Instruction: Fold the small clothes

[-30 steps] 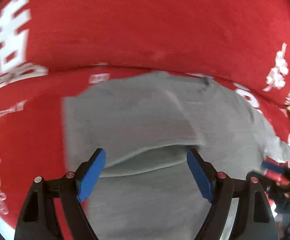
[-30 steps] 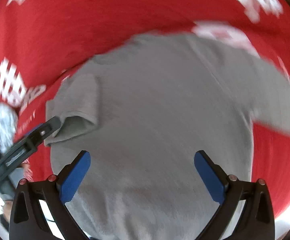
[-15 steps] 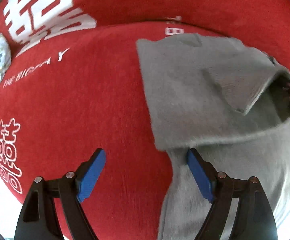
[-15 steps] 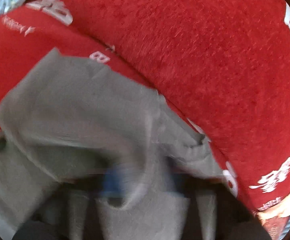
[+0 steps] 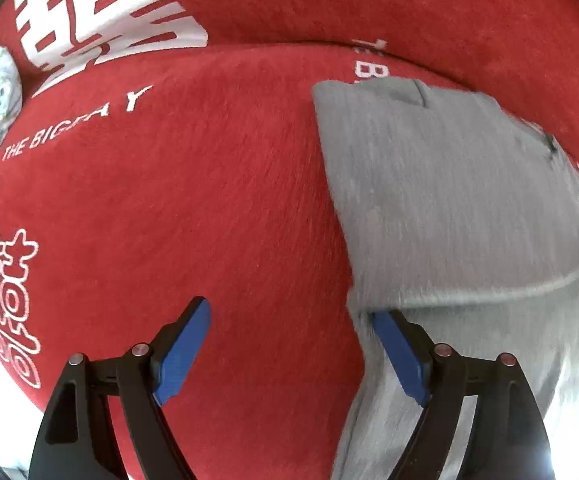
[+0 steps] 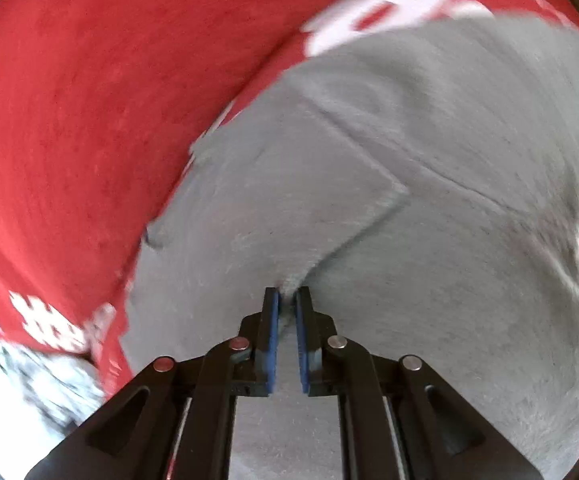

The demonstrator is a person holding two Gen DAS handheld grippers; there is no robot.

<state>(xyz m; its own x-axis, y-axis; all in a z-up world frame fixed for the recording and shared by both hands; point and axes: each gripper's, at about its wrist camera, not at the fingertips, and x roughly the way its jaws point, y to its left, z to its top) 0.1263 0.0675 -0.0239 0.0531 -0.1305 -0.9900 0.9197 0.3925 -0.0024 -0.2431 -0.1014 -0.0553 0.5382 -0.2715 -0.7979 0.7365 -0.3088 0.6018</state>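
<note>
Red blanket [image 5: 193, 216]: the largest thing in view, a plush cover with white lettering; what lies under it cannot be told. Its nap will likely drag on cloth pulled across it.

Grey garment [image 5: 449, 208]: spread on the red blanket, to the right in the left wrist view and filling most of the right wrist view [image 6: 429, 208]. One flap is already turned over the body, its corner lying on top [image 6: 393, 192].

Handling: judged soft, light and limp; it will sag from any single pinch and will not slip easily. A hem or the corner of a fold gives the surest hold, best with both layers taken together.

Right hand-held gripper [image 6: 286, 300]: jaws closed together on a pinch of the grey garment at the flap's near edge.

Left hand-held gripper [image 5: 289, 354]: jaws wide apart, holding nothing; its right finger [image 5: 399, 354] lies over the garment's left edge.

Change from a second ago: the right jaws were spread above the flat cloth and are now clamped on it. The left view has swung from being centred on the garment to its left border, and the flap now lies further across.
</note>
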